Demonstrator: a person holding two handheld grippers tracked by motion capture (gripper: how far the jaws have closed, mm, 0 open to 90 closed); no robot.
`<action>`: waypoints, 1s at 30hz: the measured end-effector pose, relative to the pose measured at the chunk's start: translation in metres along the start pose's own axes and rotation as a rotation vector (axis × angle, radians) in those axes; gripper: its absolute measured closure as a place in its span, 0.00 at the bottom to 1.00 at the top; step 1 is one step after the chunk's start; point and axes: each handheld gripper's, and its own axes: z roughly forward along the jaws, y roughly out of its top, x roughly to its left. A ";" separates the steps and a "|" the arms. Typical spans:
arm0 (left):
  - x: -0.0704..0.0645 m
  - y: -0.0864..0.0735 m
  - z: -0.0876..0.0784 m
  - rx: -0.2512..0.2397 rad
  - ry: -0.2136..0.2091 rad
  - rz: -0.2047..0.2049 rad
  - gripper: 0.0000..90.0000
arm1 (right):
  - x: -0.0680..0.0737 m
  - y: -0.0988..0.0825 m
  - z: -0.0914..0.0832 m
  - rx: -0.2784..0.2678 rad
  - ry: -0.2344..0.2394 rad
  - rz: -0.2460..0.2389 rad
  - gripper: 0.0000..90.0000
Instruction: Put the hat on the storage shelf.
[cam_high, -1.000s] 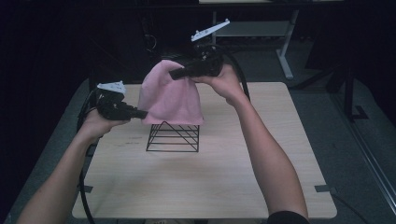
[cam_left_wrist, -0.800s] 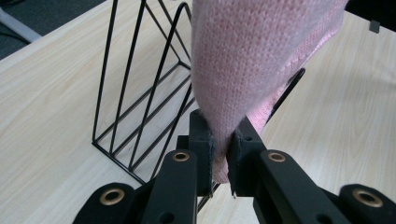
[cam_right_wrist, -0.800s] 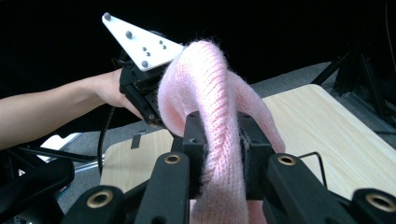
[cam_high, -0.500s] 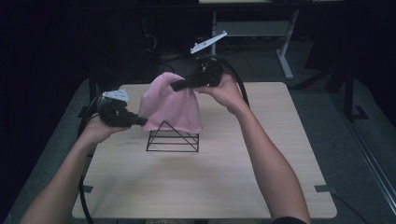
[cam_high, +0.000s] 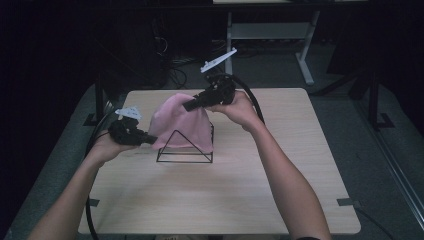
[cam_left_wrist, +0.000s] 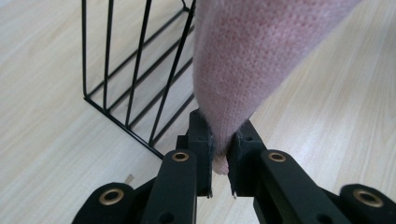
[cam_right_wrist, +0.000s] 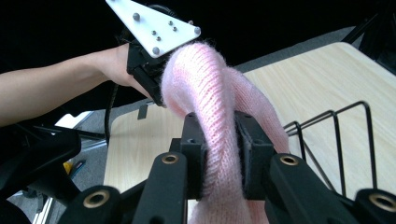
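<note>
Now you hold the pink knitted cloth (cam_high: 182, 124) in both grippers, lower than a second ago, so its hem drapes over the black wire rack (cam_high: 185, 148) near the middle of the table (cam_high: 280, 200), toward its far edge. Your left gripper (cam_left_wrist: 220, 158) has its jaws nearly closed on one corner of the cloth (pinched between the pads, in the left gripper view). Your right gripper (cam_right_wrist: 219, 154) is likewise clamped on a bunched fold at the top. Both hands have sunk together, and the cloth now covers the rack's apex; judged from this, draping is well under way, with release the likely next step.
</note>
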 end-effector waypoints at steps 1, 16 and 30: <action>0.000 -0.002 0.002 -0.002 -0.001 -0.008 0.90 | 0.000 -0.001 0.001 0.003 0.006 0.006 0.83; 0.005 -0.017 0.020 0.069 0.003 -0.011 0.90 | -0.005 -0.017 0.020 0.052 0.031 0.022 0.81; 0.006 -0.029 0.039 0.146 0.009 -0.003 0.90 | -0.006 -0.029 0.035 0.116 0.045 0.044 0.74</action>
